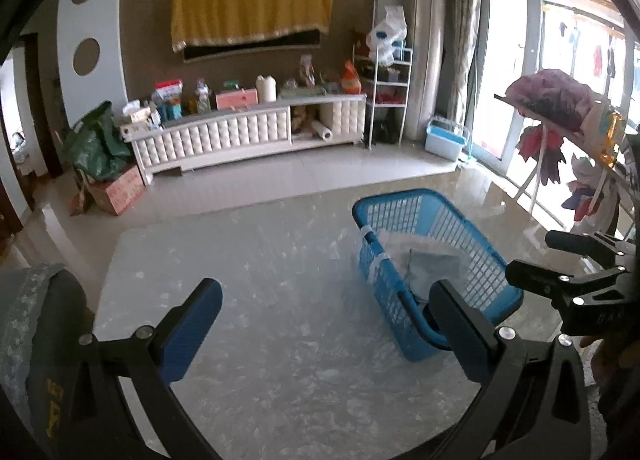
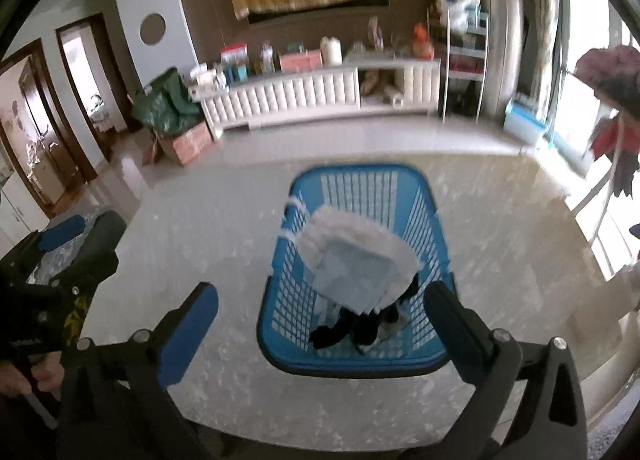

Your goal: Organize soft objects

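Left gripper (image 1: 326,324): fingers spread wide, nothing between them; it hangs over the pale marbled table (image 1: 240,280), with the basket (image 1: 416,260) just beside its right-hand finger (image 1: 460,324).

Right gripper (image 2: 322,328): fingers likewise wide apart and holding nothing; poised over the near end of the basket (image 2: 280,300); the near rim lies between the two fingers in view.

Basket: blue plastic lattice, standing upright on the table (image 2: 200,227); strips of white tape on one long wall.

Contents, right wrist view: a white fluffy cloth (image 2: 352,232) on top, a pale blue folded cloth (image 2: 352,276) lying on it, dark cloth (image 2: 360,328) underneath toward the near end; all inside the basket; left wrist view shows only the white cloth (image 1: 392,244) and blue cloth (image 1: 436,264).

Left view, far right: right gripper body (image 1: 580,292), beside the basket; right view, far left: left gripper body (image 2: 60,260) and the hand (image 2: 24,376) gripping it.

Background: white TV cabinet (image 1: 248,131) against the wall, yellow drape (image 1: 252,11) above it.
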`<state>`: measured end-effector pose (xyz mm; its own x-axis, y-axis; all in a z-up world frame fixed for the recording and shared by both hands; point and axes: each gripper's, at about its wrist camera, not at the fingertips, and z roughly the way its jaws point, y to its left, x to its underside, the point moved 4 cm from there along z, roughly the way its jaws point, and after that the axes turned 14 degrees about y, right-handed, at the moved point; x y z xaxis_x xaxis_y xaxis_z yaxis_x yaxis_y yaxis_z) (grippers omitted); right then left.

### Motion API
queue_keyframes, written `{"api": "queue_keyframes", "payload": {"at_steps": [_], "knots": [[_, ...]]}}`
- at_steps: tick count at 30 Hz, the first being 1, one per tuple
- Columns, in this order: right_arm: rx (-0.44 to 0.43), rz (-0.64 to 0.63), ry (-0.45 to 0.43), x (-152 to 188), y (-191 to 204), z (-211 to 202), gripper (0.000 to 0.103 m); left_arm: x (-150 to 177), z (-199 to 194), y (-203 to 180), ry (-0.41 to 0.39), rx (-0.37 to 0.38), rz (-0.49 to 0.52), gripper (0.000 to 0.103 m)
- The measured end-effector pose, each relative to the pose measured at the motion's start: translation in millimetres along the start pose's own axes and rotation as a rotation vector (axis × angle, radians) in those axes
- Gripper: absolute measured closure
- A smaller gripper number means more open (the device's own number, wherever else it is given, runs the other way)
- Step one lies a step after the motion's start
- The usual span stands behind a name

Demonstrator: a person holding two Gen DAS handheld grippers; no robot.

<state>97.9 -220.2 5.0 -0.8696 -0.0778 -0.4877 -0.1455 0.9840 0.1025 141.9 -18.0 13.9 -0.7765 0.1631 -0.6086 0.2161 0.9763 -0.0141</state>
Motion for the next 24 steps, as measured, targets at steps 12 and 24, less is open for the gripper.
{"api": "queue_keyframes", "payload": {"at_steps": [12,24], "knots": [[0.038,-0.064,-0.146,13.9,32.6,-26.0,0.000,23.8,-64.5,-13.3,-0.107,-0.056,0.002,0.000],[0.036,-0.071,-0.142,23.2,31.7,-28.9,0.000,48.9,-81.4,-21.4,-0.112,-0.038,0.007,0.000]]}}
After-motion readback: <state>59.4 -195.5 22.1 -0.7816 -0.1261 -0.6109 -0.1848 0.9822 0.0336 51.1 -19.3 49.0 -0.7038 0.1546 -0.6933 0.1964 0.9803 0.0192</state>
